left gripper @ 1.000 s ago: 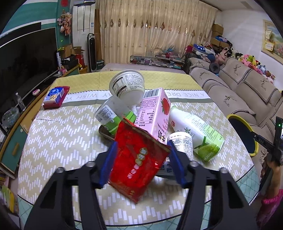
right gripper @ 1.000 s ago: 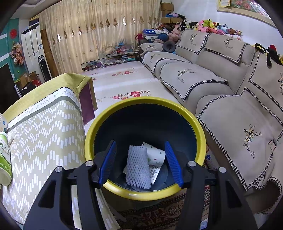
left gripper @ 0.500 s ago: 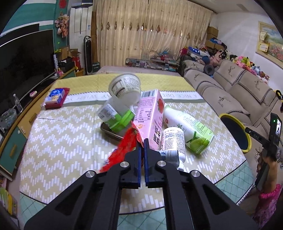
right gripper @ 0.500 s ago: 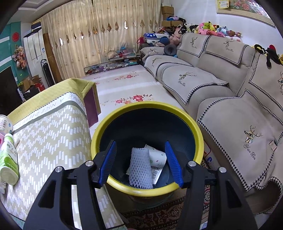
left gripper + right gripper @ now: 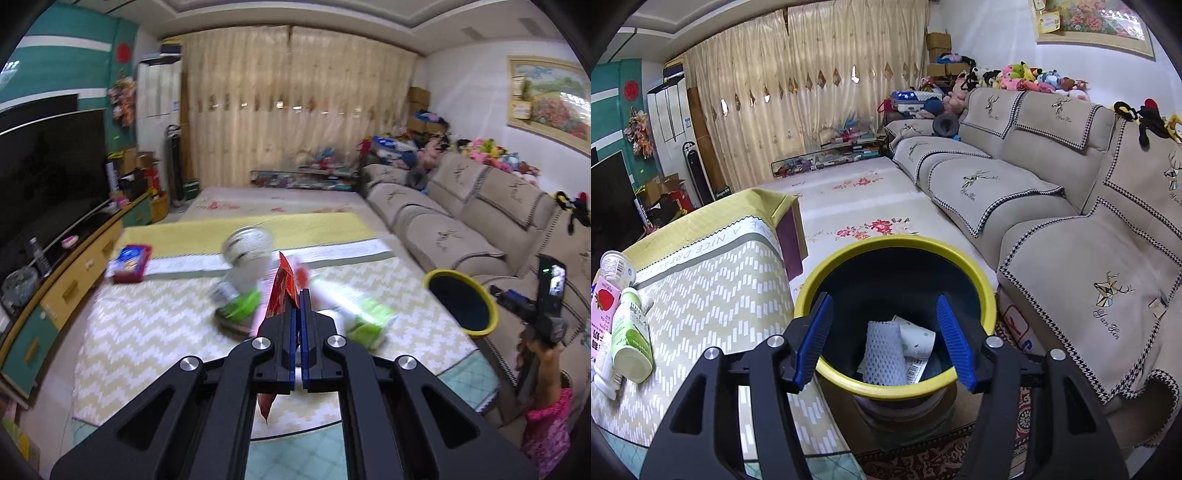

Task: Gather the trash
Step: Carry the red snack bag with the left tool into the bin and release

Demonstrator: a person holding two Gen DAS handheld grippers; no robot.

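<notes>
In the left wrist view the heap of trash on the table (image 5: 140,332) is smeared by motion: a white cup (image 5: 245,246), a green-labelled bottle (image 5: 364,314) and a green-and-white container (image 5: 236,302) show no readable print. The red wrapper (image 5: 282,291) is mostly hidden, pinched edge-on between the pads of the left gripper (image 5: 298,306); only its tip at 12 o'clock and a corner at 6 o'clock show. In the right wrist view the pink carton (image 5: 600,314) is cut off by the picture's edge at 9 o'clock, and the bin (image 5: 897,243) hides its base behind the right gripper (image 5: 884,339).
</notes>
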